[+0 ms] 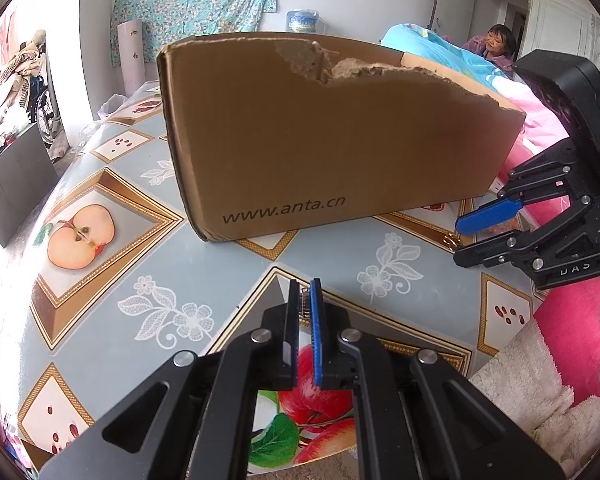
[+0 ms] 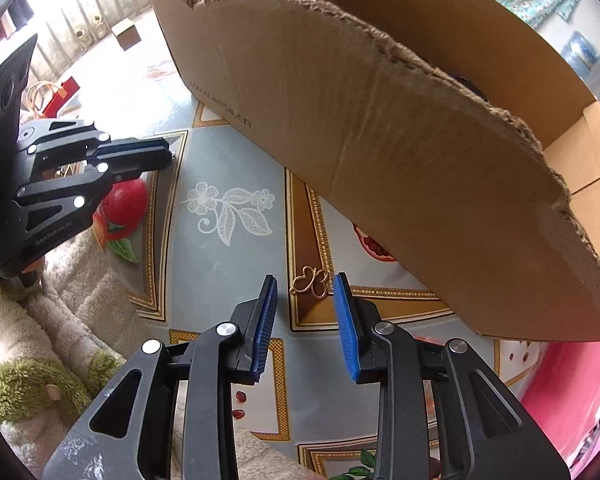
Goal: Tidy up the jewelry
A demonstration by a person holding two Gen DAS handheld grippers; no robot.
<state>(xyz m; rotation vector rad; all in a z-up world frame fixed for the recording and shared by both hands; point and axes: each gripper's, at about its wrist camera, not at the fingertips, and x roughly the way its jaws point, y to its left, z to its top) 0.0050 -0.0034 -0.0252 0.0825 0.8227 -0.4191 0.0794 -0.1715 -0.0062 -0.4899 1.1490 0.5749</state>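
My right gripper [image 2: 305,286] is released, fingers straddling gold butterfly pendant [image 2: 310,280] beside cardboard box [image 2: 380,140]; left gripper [image 1: 305,292] clenched on something small, can't tell what.

Daylight scene, bright. Window area upper left in right wrist view blown out white. Cardboard box [image 1: 332,132] near side shaded, dim toward right. Strong fisheye bending, black vignette at corners. Centre sharp, edges slightly soft.

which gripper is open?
The right gripper: its blue pads stand apart, flanking the gold butterfly pendant. The left gripper is nearly closed.
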